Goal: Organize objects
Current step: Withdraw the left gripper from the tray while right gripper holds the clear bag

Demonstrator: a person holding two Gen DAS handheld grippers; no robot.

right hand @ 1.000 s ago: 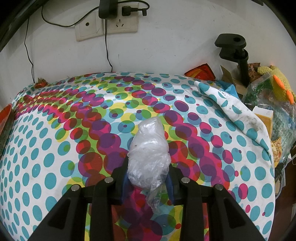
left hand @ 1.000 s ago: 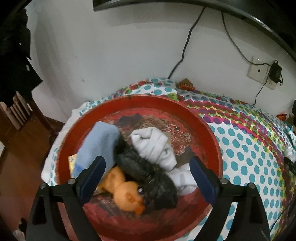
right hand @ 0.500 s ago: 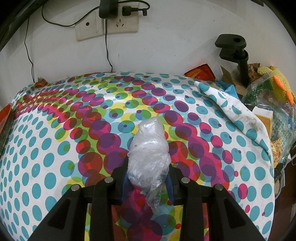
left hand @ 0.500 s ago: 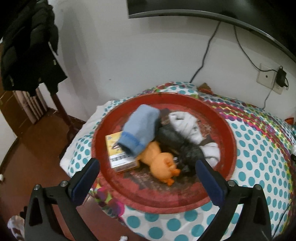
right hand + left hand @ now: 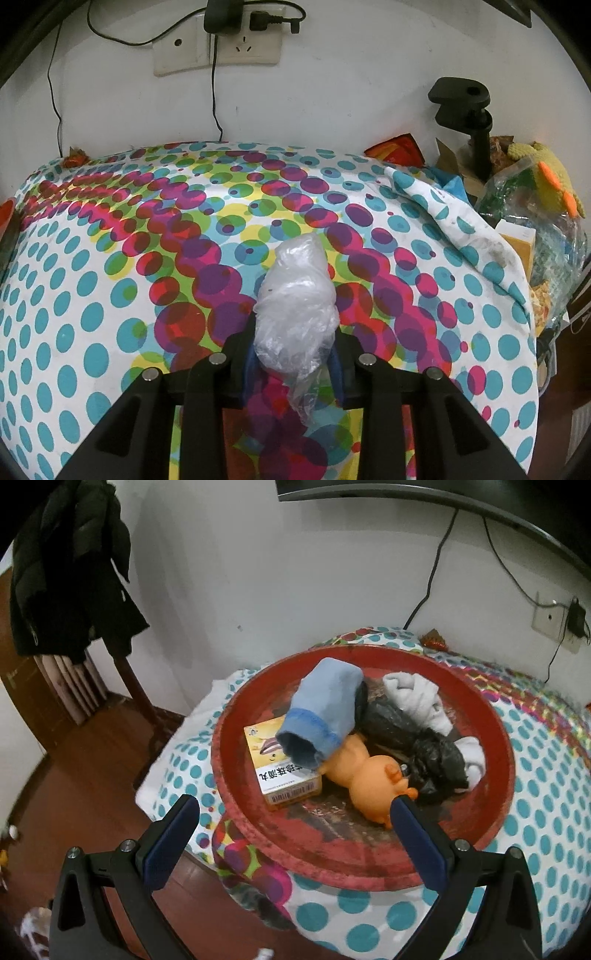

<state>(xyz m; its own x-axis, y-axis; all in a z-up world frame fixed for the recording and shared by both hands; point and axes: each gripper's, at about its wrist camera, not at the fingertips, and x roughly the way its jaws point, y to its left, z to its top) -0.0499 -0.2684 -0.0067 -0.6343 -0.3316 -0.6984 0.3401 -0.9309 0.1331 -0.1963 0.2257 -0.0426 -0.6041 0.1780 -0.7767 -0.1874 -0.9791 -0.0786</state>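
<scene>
The left gripper (image 5: 291, 823) has drawn back from the red tray (image 5: 495, 812), so the whole tray and the floor beside the counter (image 5: 546, 834) now show; its jaws have just been opening and stand wide with nothing between them. The tray holds one yellow box (image 5: 284, 779), one blue sock (image 5: 325, 709), one orange duck toy (image 5: 369, 779), one black bag (image 5: 417, 738) and white socks (image 5: 417, 698). The right gripper (image 5: 293, 354) has kept still above the dotted cloth (image 5: 110, 295), its jaws just closing slightly, clamped on one crumpled clear plastic bag (image 5: 297, 306).
</scene>
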